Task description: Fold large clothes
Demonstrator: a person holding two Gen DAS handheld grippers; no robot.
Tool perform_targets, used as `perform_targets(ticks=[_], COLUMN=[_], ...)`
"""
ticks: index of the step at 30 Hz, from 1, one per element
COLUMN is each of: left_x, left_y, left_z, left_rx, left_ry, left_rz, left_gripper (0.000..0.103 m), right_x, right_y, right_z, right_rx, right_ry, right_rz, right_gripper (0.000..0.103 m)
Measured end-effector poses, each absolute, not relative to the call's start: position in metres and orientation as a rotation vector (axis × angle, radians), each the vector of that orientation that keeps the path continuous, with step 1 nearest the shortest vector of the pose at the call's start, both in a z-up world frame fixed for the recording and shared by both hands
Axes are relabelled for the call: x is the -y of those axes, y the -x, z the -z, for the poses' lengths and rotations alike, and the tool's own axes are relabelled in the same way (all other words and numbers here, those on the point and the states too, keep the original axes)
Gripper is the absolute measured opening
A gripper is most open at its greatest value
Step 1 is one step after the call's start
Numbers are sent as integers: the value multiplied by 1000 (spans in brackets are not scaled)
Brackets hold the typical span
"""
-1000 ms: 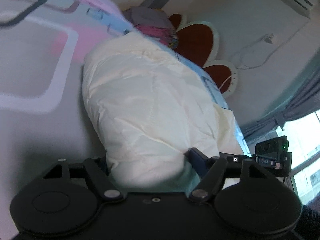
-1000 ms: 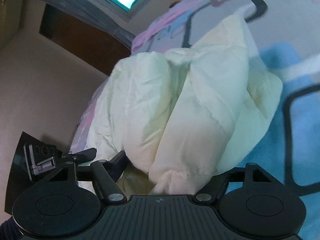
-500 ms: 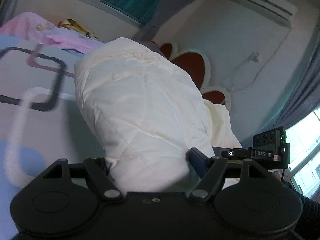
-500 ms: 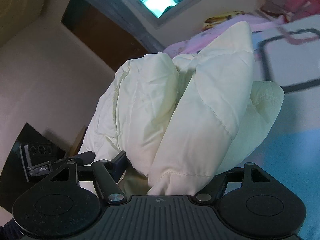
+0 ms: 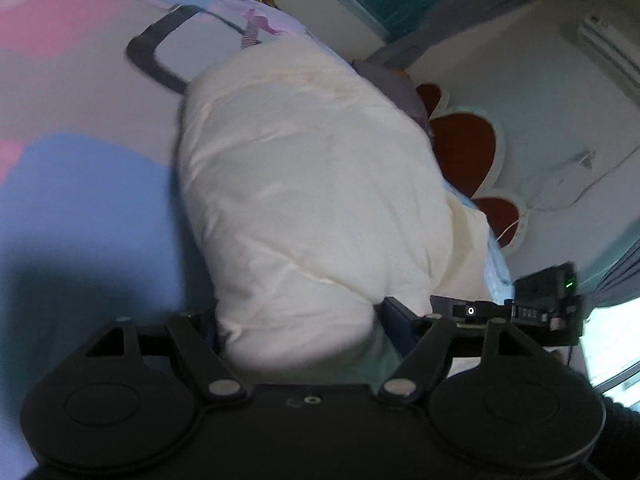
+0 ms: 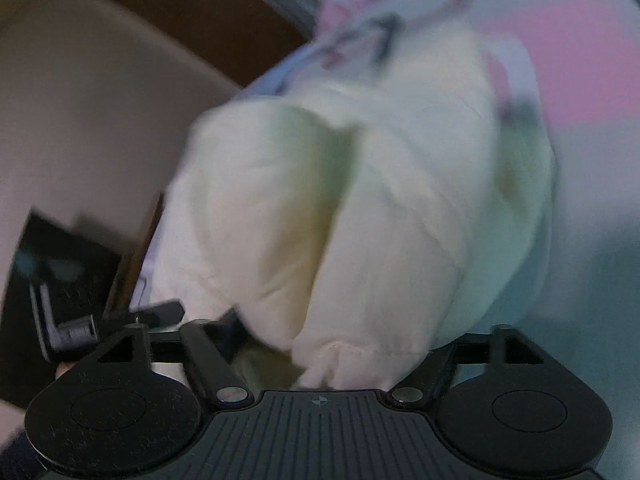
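Left wrist view: left gripper (image 5: 298, 316) clamps a cream quilted puffy garment (image 5: 312, 184) over the pink-and-blue patterned bedsheet (image 5: 80, 184); red scalloped headboard (image 5: 466, 152) visible only here. Right wrist view, blurred: right gripper (image 6: 332, 344), jaws opening, bunched padded folds (image 6: 360, 220) between them.

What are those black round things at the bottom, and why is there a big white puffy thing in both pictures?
A person holds a grabbing tool in each hand, and each tool carries a camera looking out along its fingers. The black rounded parts are the tools themselves. One picture comes from the left gripper, the other from the right gripper. Both have the same cream padded garment bunched between their jaws; the right's jaws are opening. Underneath lies a bedsheet with pink and blue patches. The right picture is blurry.
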State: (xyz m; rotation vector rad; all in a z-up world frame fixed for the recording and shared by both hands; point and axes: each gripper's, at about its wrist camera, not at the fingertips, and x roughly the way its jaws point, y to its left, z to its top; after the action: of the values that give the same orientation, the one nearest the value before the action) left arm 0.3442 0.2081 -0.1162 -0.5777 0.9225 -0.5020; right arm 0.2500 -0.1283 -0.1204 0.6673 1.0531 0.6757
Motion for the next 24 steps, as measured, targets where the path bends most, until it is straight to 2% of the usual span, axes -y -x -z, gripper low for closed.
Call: perform_targets(ticks=[3,7,10,13,14,15,16,20,24], left_x=[-201,-211,-230,-256,-258,-256,-248,-190,-132], left_y=[-341,-351,-339,-334,-341,-346,-355,-391,-421], left_z=[118,114,95,73,68,60,51,30,34], left_rx=[-916,-952,-886,-789,-758,-731,-713,-686,-715], left_ry=[570,551,513,529,532,523,494,340,210], left_rz=[498,456,397,304,297,302,316,397,423], left_gripper=[79,98,97,84,76,70,61,48,45], right_x=[125,125,148,171,173,166,155,87,26], right_y=[-243,-237,-216,-214,-213,-216,-220,-236,-248], right_z=[118,100,80,52,40,27,14,-15,4], right_rx=[-1042,-1025,-984,-886,-844,-811,-787,-716,-748], right_ry=[-648,-594,-544,-519,-506,-472,-428,-229,-32], right_rz=[-659,-609,-516,-396,-373,-364,-362,-411,-401], right_gripper=[77,80,84,83,78,52,35,35,35])
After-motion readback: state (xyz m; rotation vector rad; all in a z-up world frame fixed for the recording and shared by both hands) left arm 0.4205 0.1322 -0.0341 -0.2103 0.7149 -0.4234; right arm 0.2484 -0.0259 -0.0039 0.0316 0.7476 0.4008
